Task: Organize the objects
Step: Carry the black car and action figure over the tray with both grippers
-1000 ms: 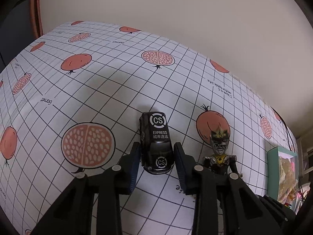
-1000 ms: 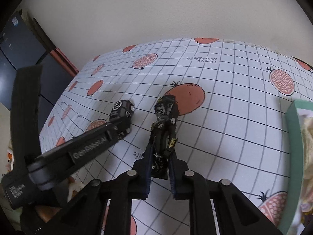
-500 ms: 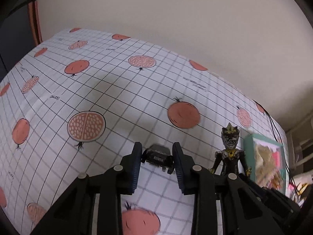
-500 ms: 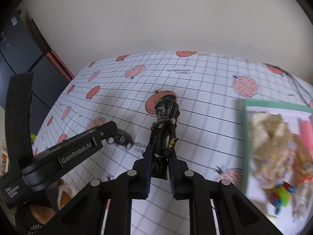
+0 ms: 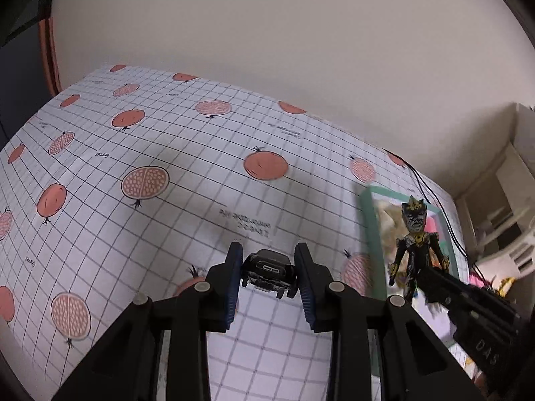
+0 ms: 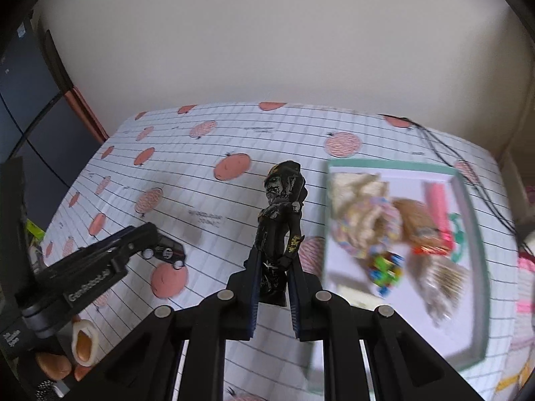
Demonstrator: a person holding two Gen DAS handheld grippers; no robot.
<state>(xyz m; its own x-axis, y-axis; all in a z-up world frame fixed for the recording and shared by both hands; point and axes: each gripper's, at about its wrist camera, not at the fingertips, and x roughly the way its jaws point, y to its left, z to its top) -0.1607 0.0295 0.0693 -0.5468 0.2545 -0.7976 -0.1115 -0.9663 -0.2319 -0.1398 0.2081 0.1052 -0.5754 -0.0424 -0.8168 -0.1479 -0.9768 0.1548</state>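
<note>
The surface (image 6: pixel 207 180) carries a green-rimmed tray (image 6: pixel 474 220) to the right. The right gripper (image 6: pixel 272 295), nearer it, clenches an upright figure (image 6: pixel 279 227) beside its rim; the left gripper (image 5: pixel 267 279) grasps a toy car (image 5: pixel 269 267) farther left, aloft.

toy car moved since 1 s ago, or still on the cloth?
Yes. The toy car, shut in the left gripper, has lifted off the tablecloth and shifted toward the green tray.

Pomegranate-print tablecloth (image 5: pixel 200 207) (gridded), black cable (image 6: pixel 468 180), cream wall (image 5: pixel 301 33).
</note>
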